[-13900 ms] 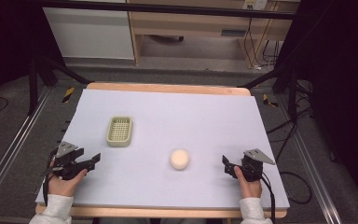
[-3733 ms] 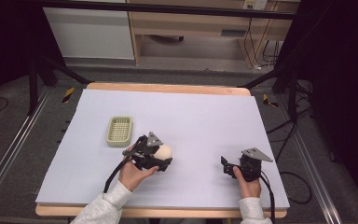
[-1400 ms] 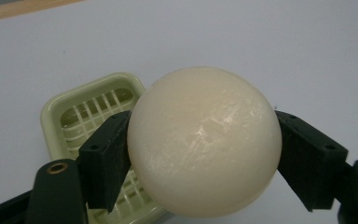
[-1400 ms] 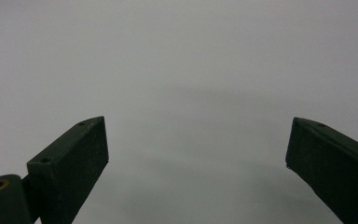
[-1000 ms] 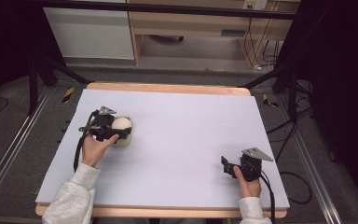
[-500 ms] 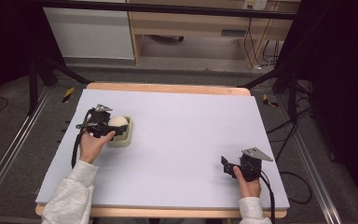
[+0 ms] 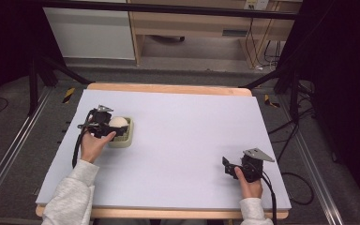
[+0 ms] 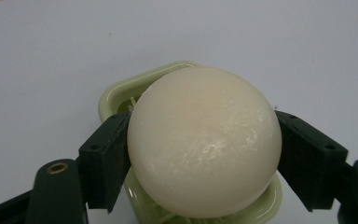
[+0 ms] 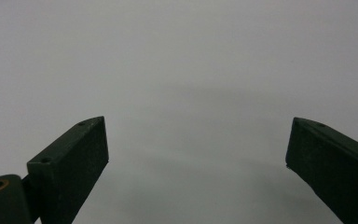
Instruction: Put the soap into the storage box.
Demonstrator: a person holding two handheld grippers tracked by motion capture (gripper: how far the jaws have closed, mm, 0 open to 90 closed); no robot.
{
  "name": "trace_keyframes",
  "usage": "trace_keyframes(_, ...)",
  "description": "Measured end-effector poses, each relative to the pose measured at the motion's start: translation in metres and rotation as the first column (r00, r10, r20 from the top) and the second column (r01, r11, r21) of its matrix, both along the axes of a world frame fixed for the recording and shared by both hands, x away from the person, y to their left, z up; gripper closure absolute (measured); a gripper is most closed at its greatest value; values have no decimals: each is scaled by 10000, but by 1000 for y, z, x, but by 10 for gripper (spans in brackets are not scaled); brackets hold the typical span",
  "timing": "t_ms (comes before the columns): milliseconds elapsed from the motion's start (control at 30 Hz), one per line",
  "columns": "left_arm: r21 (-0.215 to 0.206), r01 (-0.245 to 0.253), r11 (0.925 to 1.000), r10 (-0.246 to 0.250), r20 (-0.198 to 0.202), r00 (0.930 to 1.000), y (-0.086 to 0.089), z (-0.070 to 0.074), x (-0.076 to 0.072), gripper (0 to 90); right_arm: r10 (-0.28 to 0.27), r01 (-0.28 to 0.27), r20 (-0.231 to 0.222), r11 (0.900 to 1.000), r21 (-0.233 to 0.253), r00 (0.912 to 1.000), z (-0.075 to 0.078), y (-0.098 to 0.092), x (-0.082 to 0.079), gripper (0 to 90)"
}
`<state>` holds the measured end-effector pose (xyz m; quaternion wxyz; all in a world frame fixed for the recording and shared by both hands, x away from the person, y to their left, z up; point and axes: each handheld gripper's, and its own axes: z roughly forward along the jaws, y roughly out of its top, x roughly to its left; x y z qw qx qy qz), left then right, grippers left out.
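Item: cream ball (image 8: 204, 142), clamped between the jaws of the left tool (image 7: 107, 126) and held directly over the green basket (image 8: 116, 95) for setting in; right tool (image 9: 196, 154), jaws wide and empty, rests on the worktop (image 7: 187, 126).

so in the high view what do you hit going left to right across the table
left hand-held gripper gripping the cream ball over the green basket → bare table → right hand-held gripper, jaws open.
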<state>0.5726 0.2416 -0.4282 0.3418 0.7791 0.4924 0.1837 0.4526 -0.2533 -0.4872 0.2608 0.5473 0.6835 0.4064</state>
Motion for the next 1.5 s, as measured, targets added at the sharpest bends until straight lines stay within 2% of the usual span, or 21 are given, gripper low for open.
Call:
trace_keyframes(833, 319, -43, 9995, 56, -406, 9992, -1, -15, 5, 240, 2, -2, -2, 10000, 1, 10000, 0, 0, 0, 60)
trace_keyframes(1500, 414, 42, 9991, -28, -346, 9994, -4, -18, 5, 238, 6, -6, 20, 10000, 7, 10000, 0, 0, 0, 60)
